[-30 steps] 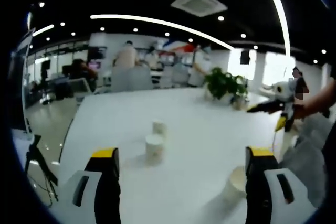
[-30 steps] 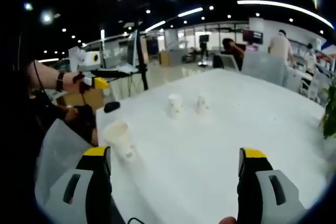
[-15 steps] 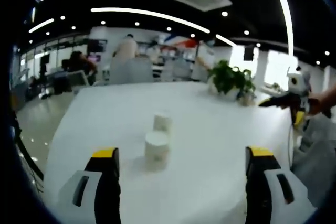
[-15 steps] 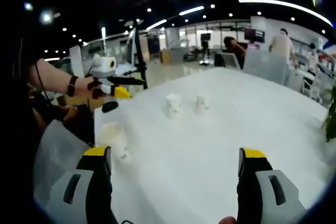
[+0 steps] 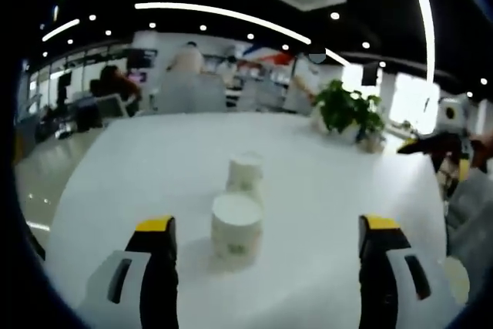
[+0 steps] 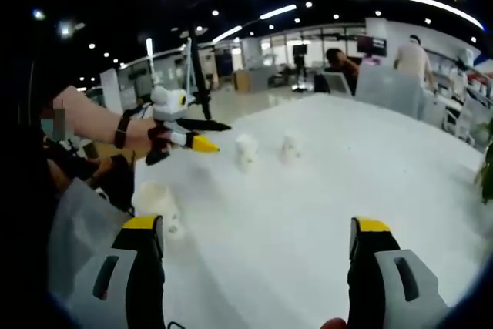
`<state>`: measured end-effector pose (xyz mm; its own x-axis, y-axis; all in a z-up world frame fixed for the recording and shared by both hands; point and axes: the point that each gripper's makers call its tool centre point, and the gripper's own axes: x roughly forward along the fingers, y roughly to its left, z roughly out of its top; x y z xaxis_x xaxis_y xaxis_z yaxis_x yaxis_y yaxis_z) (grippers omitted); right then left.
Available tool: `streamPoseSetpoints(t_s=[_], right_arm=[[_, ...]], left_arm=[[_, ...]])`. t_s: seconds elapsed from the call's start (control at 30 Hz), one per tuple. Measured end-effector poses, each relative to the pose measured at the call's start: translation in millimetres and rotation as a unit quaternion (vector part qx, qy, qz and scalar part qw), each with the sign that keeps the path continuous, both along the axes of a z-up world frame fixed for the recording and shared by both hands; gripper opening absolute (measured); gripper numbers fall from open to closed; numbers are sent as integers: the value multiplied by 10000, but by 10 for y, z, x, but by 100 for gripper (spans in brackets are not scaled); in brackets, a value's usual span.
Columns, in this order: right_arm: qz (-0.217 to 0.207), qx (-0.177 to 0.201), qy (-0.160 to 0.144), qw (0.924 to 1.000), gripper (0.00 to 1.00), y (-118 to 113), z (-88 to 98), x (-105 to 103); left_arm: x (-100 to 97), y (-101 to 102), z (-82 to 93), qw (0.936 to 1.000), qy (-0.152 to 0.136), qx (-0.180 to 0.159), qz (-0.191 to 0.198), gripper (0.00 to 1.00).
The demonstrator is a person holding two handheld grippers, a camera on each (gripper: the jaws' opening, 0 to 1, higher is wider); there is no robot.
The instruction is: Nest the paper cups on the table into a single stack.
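Up front in the left gripper view, left tool (image 5: pixel 266 267) held low over the white table (image 5: pixel 139 167), jaws spread wide and holding nothing, with the nearest paper cup (image 5: pixel 236 226) standing upright on the table between them. Second paper cup (image 5: pixel 245 172) just behind the first, touching or slightly apart, hard to tell. Potted plant (image 5: pixel 348 112) at the table's far edge. In the right gripper view, right tool (image 6: pixel 254 267) likewise wide open and empty above the table. Third cup (image 6: pixel 156 206) blurred near the table's left edge; orientation unclear. Forearm (image 6: pixel 96 122) reaching over that edge.
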<state>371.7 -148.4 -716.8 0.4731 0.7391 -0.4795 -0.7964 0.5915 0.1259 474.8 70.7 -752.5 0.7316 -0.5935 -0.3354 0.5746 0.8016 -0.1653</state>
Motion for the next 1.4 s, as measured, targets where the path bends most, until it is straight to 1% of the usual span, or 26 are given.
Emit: streamPoseSetpoints(t_s=[0.07,0.17,0.3,0.4,0.43,0.47,0.53,0.6,0.63,0.67,0.7,0.77,0.83,0.87,0.9,0.97,1.1,1.23,1.3,1.37,1.4], right_arm=[[-7,5,21,10000,99,-1,-6,-5],[-4,-15,41,10000,99,-15,-22,-4],[-56,0,76,10000,99,-54,-54,-4],[-72,-9,140,9999,99,-86,-107,-28],[-78,-19,161,9998,99,-95,-123,-36],[-85,-29,175,9998,99,-103,-134,-41],[-112,-27,212,9997,99,-115,-150,-45],[-136,-33,222,9997,99,-123,-152,-43],[-148,-47,221,9996,99,-128,-152,-40],[-155,-54,214,9996,99,-131,-148,-37],[-154,-48,214,9996,100,-131,-138,-31],[-136,-59,210,9997,99,-131,-130,-23],[-131,-85,195,9997,100,-143,-120,-1],[-146,-38,204,9997,100,-147,-102,16],[-167,6,200,9997,100,-147,-86,27],[-145,62,197,9997,100,-132,-68,30],[-83,6,196,9998,100,-127,-95,12],[-121,24,207,9997,100,-140,-118,19],[-134,36,208,9997,100,-141,-119,25],[-135,31,208,9997,100,-141,-128,34],[-136,31,206,9997,100,-141,-129,37]], left_arm=[[43,-27,-68,10000,40,52,-34,98],[112,-47,-141,9999,91,40,-17,98],[212,-100,-195,9999,114,43,-19,97],[268,-110,-258,9998,123,175,-46,95],[300,-91,-266,9996,44,272,0,95],[315,-88,-280,9995,48,303,23,95],[346,-70,-312,9995,103,299,56,90],[358,-55,-324,9994,119,317,75,80],[368,-50,-318,9994,96,315,80,78],[391,-65,-292,9997,79,191,95,74],[402,-70,-287,9998,69,164,89,71],[436,-82,-310,9997,79,190,93,69],[436,-108,-356,9996,185,195,22,63],[423,-125,-361,9995,179,249,-35,59],[415,-128,-369,9990,132,422,-83,57],[416,-135,-374,9987,80,480,-151,51],[424,-124,-354,9983,21,538,-204,39],[423,-102,-340,9985,41,521,-174,39],[417,-107,-329,9985,5,500,-199,39],[391,-154,-310,9989,48,361,-282,38],[384,-161,-300,9988,35,384,-298,38]])
